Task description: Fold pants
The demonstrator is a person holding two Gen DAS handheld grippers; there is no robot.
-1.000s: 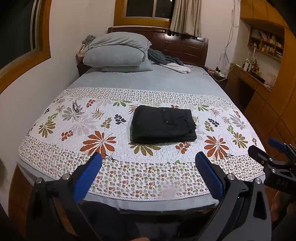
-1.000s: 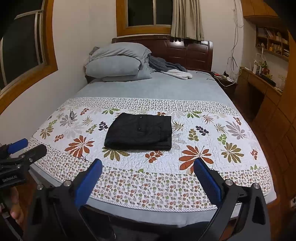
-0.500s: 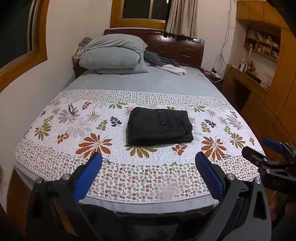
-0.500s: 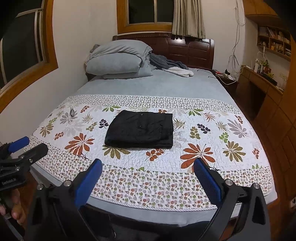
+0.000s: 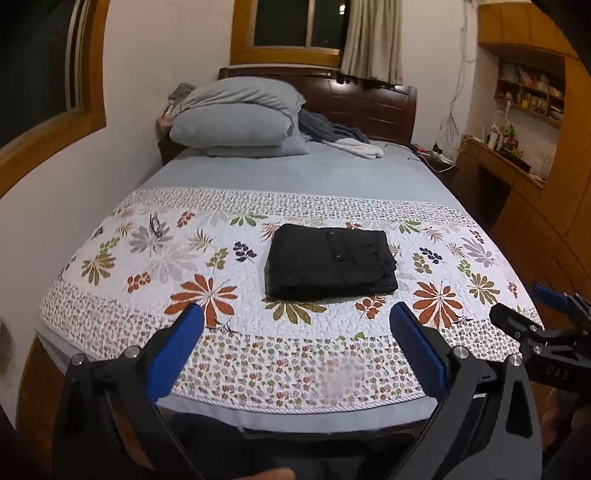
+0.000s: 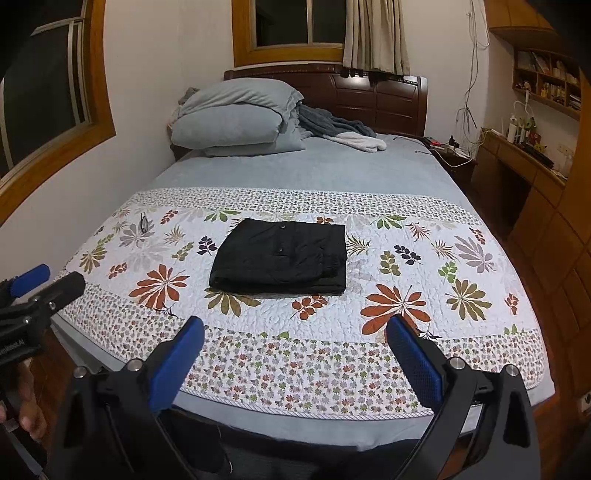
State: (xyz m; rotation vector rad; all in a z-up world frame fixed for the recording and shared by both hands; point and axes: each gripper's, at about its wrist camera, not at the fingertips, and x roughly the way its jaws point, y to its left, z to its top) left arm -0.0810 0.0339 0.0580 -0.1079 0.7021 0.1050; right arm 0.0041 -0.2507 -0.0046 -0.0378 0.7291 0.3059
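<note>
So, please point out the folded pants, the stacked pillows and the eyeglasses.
folded pants [image 5: 330,262]: left wrist view, top layer.
stacked pillows [image 5: 236,123]: left wrist view, front of lower pillow.
eyeglasses [image 6: 144,223]: right wrist view, frame.

Ahead of me a floral quilt [image 5: 207,266] covers the near half of the bed [image 5: 314,173], grey sheet beyond it. Grey pillows [image 5: 236,118] are stacked against the dark wooden headboard [image 5: 369,103], a rumpled blanket [image 5: 340,136] beside them. A curtain [image 6: 375,35] hangs at the window [image 6: 288,22]; wooden shelves [image 6: 546,81] stand to my right.
</note>
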